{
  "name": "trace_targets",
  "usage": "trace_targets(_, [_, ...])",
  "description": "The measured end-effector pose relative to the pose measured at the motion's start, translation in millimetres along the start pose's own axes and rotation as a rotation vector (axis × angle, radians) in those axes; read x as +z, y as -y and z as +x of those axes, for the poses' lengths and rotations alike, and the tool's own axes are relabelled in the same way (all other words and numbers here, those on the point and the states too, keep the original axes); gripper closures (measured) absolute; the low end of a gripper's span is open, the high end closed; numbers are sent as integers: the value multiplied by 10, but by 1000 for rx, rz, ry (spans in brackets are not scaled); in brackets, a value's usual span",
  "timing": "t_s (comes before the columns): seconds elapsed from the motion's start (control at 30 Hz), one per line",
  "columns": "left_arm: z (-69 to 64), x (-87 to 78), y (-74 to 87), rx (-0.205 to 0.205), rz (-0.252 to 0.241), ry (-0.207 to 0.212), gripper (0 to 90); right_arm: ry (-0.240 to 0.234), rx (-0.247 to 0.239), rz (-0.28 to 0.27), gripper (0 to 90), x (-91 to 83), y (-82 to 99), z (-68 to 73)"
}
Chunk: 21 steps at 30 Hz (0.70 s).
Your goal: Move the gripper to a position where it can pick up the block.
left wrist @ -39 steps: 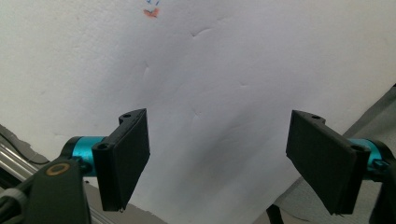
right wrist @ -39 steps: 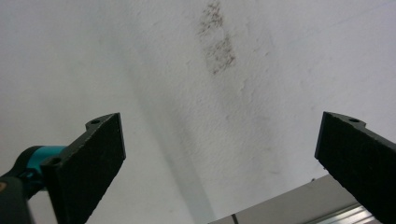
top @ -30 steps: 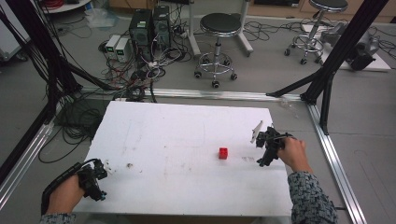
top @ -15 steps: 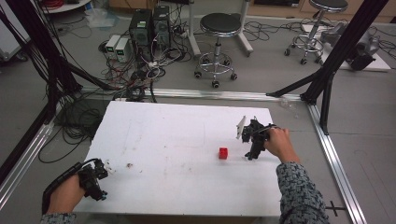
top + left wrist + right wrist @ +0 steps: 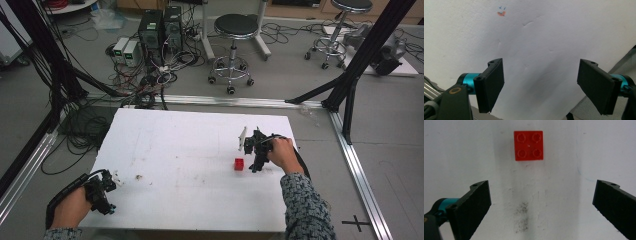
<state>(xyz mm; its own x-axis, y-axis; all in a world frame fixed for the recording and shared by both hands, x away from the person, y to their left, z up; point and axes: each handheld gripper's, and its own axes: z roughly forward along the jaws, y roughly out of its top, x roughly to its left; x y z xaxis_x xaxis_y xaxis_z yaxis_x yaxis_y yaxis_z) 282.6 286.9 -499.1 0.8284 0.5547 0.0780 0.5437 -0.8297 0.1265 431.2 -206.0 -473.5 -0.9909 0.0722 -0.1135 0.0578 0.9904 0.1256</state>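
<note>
A small red brick (image 5: 239, 164) with a two-by-two stud top lies flat on the white table (image 5: 190, 150), right of centre. My right gripper (image 5: 250, 159) hovers just right of it, open, jaws wide apart. In the right gripper view the red brick (image 5: 528, 145) sits ahead of the open right gripper (image 5: 541, 207), between the lines of the two jaws and untouched. My left gripper (image 5: 111, 189) rests near the table's front left corner, open and empty. In the left gripper view the left gripper (image 5: 544, 87) stands open over bare white table.
A small speck of debris (image 5: 138, 177) lies on the table near the left gripper; a red and blue mark (image 5: 501, 12) shows in the left gripper view. Beyond the far edge stand a stool (image 5: 235, 30), computer boxes (image 5: 159, 27) and tangled cables. Black frame posts (image 5: 360, 55) rise at the right.
The right gripper has moved left and slightly toward the person, closing in on the red brick. The left gripper has stayed put.
</note>
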Motion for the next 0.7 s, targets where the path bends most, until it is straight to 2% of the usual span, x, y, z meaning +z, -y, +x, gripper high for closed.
trace_targets(0.17, [1,-2,-2,0,0,6,219,-25,-21,31,8,121,-103,6])
trace_targets(0.43, [-7,-6,-22,9,2,2,219,-41,-13,72,8,264,-213,14])
trace_targets(0.7, [-15,3,-33,12,1,2,219,-34,9,61,8,340,-281,18])
